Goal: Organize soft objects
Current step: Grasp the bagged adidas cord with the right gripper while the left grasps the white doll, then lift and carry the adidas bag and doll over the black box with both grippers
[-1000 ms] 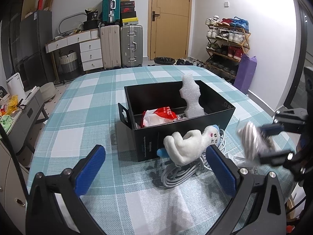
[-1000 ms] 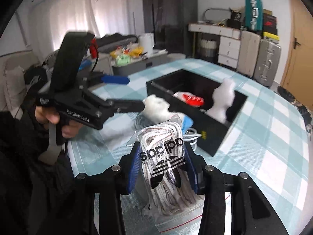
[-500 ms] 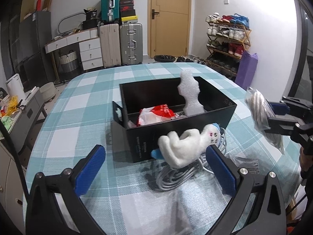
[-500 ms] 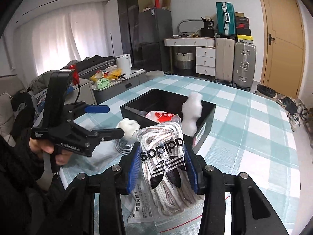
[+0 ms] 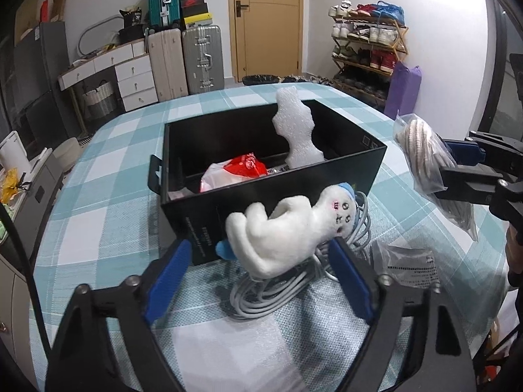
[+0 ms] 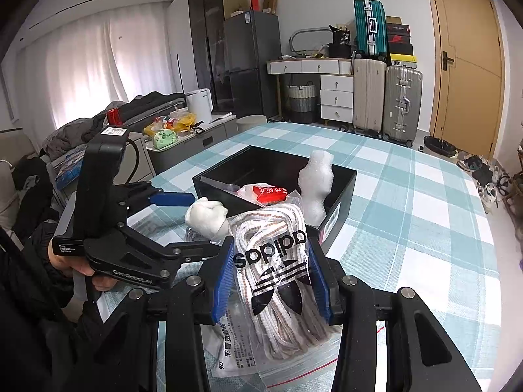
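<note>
The plush toy [image 5: 287, 228] is white and fuzzy, limp and lumpy, with a stitched face and a blue tip poking out underneath; it lies against the front wall of the black box [image 5: 346, 176] on top of a loose coil of grey cable [image 5: 271, 290]; the left gripper [image 5: 258, 277] points down at it with its blue-padded jaws closing, the toy between them but the pads not yet pressing on it; in the right wrist view a hand [image 6: 76, 266] grips that gripper's black handle from below. The right gripper [image 6: 271, 281] is clamped tight on a clear plastic bag of laces [image 6: 278, 268], crinkly film over thick cream cords, held up off the table to the right of the box. The box itself is matte, rigid and open-topped, with a handle tab on its left end; inside stands a knobbly white foam piece [image 5: 295, 137], upright against the far side, and a glossy red-and-white packet [image 5: 235, 173] lies slumped beside it. Just beside the cable rests a flat clear pouch with printed text [image 5: 405, 263]; a sheet of white foam wrap [image 5: 242, 349] lies nearer the left gripper. All of it sits on a teal-and-white checked tablecloth [image 5: 108, 202]; beyond the table stand suitcases [image 5: 186, 58], a white set of drawers [image 5: 134, 78], a wooden door [image 5: 266, 23] and a shoe rack [image 5: 369, 45].
</note>
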A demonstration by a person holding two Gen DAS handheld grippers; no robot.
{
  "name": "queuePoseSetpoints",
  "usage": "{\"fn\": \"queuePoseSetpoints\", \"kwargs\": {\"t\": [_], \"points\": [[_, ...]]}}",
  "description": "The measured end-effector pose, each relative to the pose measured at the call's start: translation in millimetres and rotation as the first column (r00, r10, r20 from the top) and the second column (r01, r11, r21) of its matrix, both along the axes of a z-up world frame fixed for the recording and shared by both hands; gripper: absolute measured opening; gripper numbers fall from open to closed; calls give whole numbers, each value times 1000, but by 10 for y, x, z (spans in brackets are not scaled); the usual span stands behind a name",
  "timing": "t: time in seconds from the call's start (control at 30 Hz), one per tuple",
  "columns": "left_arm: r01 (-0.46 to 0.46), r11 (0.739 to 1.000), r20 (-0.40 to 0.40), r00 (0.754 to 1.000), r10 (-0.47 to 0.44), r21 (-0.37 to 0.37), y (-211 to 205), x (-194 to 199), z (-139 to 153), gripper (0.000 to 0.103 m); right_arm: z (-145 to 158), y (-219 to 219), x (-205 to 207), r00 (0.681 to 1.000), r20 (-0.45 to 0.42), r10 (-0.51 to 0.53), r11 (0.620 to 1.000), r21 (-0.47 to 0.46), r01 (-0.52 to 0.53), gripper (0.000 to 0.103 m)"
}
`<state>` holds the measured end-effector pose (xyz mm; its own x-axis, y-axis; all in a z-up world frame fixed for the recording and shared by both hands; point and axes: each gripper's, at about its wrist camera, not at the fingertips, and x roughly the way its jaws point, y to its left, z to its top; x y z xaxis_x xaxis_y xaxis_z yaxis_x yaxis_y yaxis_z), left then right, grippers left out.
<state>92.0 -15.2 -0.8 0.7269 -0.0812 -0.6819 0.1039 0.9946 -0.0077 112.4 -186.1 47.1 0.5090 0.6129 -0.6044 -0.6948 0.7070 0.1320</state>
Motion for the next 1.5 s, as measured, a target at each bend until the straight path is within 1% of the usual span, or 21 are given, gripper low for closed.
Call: {"fn": "queuePoseSetpoints", "kwargs": {"t": [0.03,0.1,0.13,0.2,0.23,0.33,0.4,0.57,0.7,0.77,1.5], "points": [[7,1000,-5,1000,-7,-5,-5,5,-5,78,-2,7,3,1000,0,0,1000,0,0,43],[23,999,-7,1000,-24,-22,-1,12,-3,68,-7,17,9,1000,-2,0,1000,0,0,43],[31,999,-6,1000,-31,-31,-2,8,-1,65,-12,19,16,1000,-4,0,1000,-1,0,43],[45,998,-6,999,-45,-46,-10,-1,3,51,-18,18,21,1000,-3,-1,1000,-1,1,43],[54,997,-5,999,-54,-51,-17,-9,5,47,-19,22,23,1000,-4,0,1000,-2,0,43],[71,997,4,998,-70,-38,-68,-36,22,39,-16,15,20,1000,-3,1,1000,-1,-1,43],[82,996,8,997,-82,-34,-98,-46,26,30,-31,24,29,1000,-1,1,1000,-2,-1,43],[101,994,7,995,-101,-34,-127,-55,20,22,-42,23,32,1000,-1,1,1000,0,-1,43],[106,994,6,994,-106,-38,-136,-62,19,21,-41,25,34,1000,-1,0,1000,-1,0,43],[110,993,5,994,-110,-43,-133,-66,22,18,-40,25,30,1000,1,1,1000,-1,-1,43],[116,992,1,993,-117,-44,-125,-93,30,18,-70,-49,12,1000,15,-20,1000,17,20,43]]}}
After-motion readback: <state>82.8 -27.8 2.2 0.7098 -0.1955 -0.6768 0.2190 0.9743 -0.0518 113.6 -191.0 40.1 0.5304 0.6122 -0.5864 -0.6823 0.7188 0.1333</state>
